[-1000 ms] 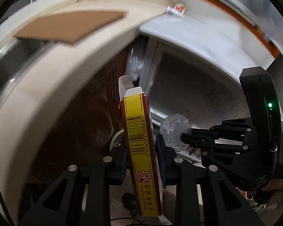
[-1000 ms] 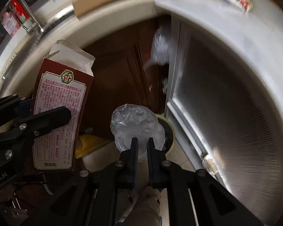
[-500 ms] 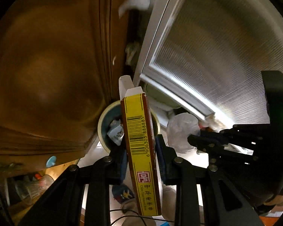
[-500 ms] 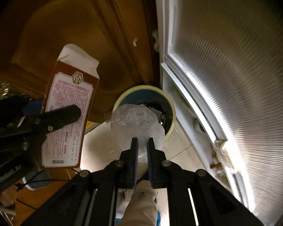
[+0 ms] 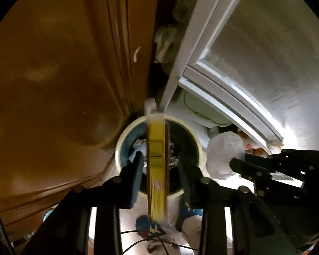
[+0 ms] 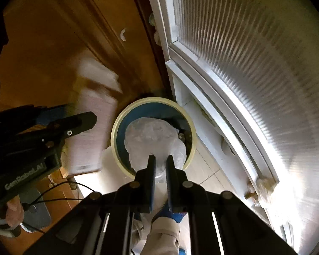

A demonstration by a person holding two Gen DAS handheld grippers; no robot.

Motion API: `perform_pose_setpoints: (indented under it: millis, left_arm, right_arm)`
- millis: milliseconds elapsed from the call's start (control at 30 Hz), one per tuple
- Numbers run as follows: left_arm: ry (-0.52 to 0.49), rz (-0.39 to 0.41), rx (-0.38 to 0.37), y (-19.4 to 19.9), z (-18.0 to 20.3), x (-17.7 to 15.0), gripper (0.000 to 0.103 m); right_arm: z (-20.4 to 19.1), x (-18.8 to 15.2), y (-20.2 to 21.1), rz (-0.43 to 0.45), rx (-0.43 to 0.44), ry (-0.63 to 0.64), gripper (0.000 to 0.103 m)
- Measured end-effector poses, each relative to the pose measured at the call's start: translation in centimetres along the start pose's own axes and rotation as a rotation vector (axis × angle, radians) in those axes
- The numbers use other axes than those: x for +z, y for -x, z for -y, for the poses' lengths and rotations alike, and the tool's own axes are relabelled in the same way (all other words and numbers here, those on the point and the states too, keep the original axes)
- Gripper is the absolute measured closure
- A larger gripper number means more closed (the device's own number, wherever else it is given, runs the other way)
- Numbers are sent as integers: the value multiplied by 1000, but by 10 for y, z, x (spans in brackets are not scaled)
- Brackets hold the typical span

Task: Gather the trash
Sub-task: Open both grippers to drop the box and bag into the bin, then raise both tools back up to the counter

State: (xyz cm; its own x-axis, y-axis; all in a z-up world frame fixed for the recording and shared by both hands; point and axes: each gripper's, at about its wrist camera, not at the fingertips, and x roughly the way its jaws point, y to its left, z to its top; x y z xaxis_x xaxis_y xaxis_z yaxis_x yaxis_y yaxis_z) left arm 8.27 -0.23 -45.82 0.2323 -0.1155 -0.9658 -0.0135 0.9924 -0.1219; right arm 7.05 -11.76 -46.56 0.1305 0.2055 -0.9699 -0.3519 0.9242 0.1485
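A tall carton with a yellow side (image 5: 156, 140) hangs blurred over the round bin with a cream rim (image 5: 119, 146), which holds some trash. My left gripper (image 5: 160, 158) straddles the carton; its jaws are opening and the pads stand apart from it. In the right wrist view the same carton (image 6: 93, 127) smears pale beside the left gripper (image 6: 80, 121). My right gripper (image 6: 160, 159) is shut on a crumpled clear plastic wad (image 6: 151, 136) directly above the bin (image 6: 114, 131). From the left wrist view the wad (image 5: 223, 153) and the right gripper (image 5: 234, 163) sit just right of the bin.
A brown wooden cabinet door (image 5: 53, 85) rises left of the bin and a white-framed ribbed glass door (image 6: 244, 74) stands to its right. The bin sits in the corner between them on pale floor tiles (image 6: 204, 170). A person's shoe (image 5: 151, 229) and cables lie below.
Both grippers have dropped from counter height down to the bin. The left jaws have spread off the carton, which now blurs between them. The right gripper still pinches the plastic wad.
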Motion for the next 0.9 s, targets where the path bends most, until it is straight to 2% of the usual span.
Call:
perform_pose_setpoints:
  millis: [33, 133, 333, 567, 667, 800, 900]
  left_arm:
    - [2, 1, 7, -2, -1, 0, 57]
    - [9, 9, 35, -3, -5, -2, 46]
    - [38, 16, 67, 9, -20, -17, 39]
    - [80, 34, 96, 19, -32, -33, 37]
    - [89, 37, 97, 22, -33, -39, 36]
    - [87, 48, 102, 31, -34, -44, 36]
    - [90, 56, 100, 39, -34, -46, 36]
  right_arm:
    - [1, 1, -2, -1, 1, -3, 94]
    - [2, 5, -7, -3, 3, -11, 94]
    - [1, 6, -10, -17, 13, -3, 92]
    - [-6, 5, -19, -41, 38, -18, 88]
    - [-5, 7, -23, -53, 54, -36, 81]
    - [-7, 7, -17, -56, 63, -46, 61]
    - [-13, 6, -5, -39, 61, -41, 60]
